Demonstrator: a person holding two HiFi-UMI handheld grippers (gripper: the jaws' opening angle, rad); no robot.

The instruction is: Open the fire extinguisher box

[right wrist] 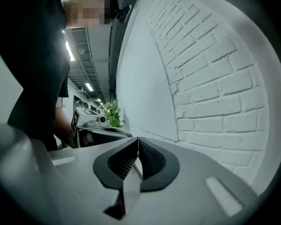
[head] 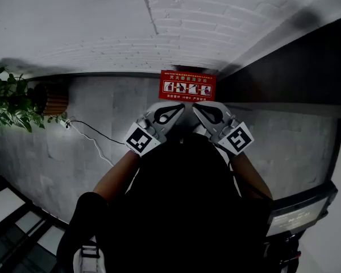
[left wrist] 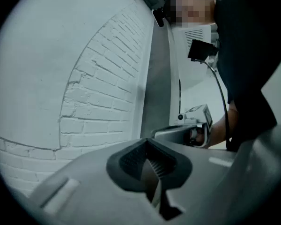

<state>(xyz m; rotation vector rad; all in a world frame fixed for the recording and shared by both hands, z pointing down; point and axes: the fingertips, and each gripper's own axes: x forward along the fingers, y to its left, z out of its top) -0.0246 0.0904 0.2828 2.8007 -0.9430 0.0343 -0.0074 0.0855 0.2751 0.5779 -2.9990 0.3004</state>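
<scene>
Brickwork point(head: 216, 27), white and coarse, backs the red rectangular box point(head: 187, 85); left tongs point(left wrist: 148, 144) and right tongs point(right wrist: 137, 142) are clenched, empty.

Fire extinguisher box point(head: 187, 85) on the floor point(head: 119, 104) against the brick wall point(head: 216, 27), left gripper point(head: 176, 110) and right gripper point(head: 200, 111) side by side before it, plant point(head: 8, 104) far left

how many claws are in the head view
2. The left claw is just below the red sign, toward its left. The right claw is beside it, on the right. Both are shut and empty, angled toward each other. None seems hidden.
</scene>
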